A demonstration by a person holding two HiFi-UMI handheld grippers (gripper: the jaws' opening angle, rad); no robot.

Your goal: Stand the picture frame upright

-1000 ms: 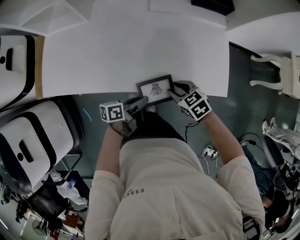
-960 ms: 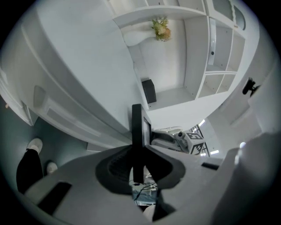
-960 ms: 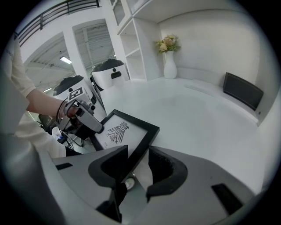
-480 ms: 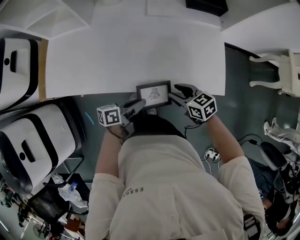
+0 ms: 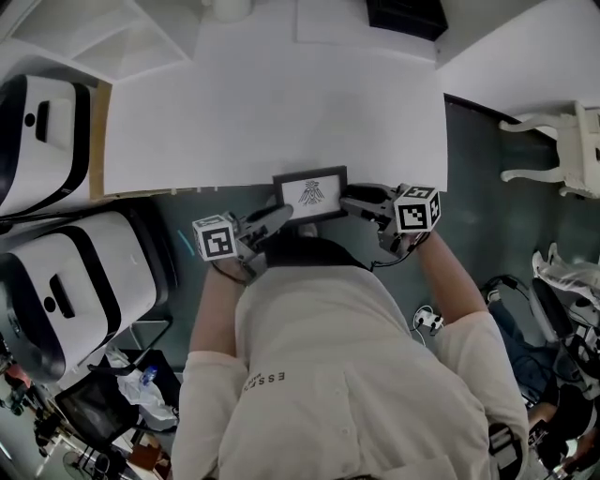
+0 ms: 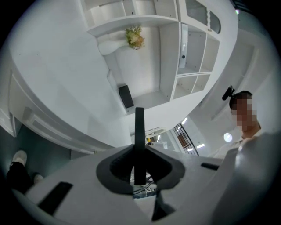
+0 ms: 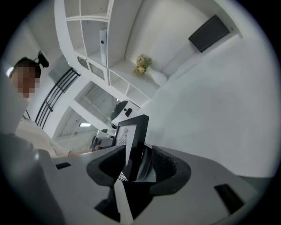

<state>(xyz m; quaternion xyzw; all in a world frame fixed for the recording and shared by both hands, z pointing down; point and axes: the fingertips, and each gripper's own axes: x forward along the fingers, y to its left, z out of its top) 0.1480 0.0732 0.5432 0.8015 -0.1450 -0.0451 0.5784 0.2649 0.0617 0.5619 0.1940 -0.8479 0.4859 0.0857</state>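
The picture frame point(image 5: 310, 194), black with a white print, is held up at the near edge of the white table point(image 5: 272, 103). My left gripper point(image 5: 281, 216) holds its lower left corner. In the left gripper view the frame point(image 6: 139, 132) shows edge-on as a thin black bar with the left gripper point(image 6: 139, 165) shut on it. My right gripper point(image 5: 354, 200) is at the frame's right side. In the right gripper view the frame point(image 7: 131, 136) stands between the jaws of the right gripper point(image 7: 138, 158), which are opening, with a gap at the right pad.
Two large white machines point(image 5: 56, 281) point(image 5: 37, 131) stand left of the table. A white chair point(image 5: 553, 150) is at the right. A black box point(image 5: 403, 14) sits at the table's far edge, and a vase of flowers point(image 7: 142, 66) stands by the shelves.
The frame has turned from slanted to square with the table edge. The right gripper has swung round to the frame's right side and its jaws have widened. The left gripper stays on the frame's left corner.
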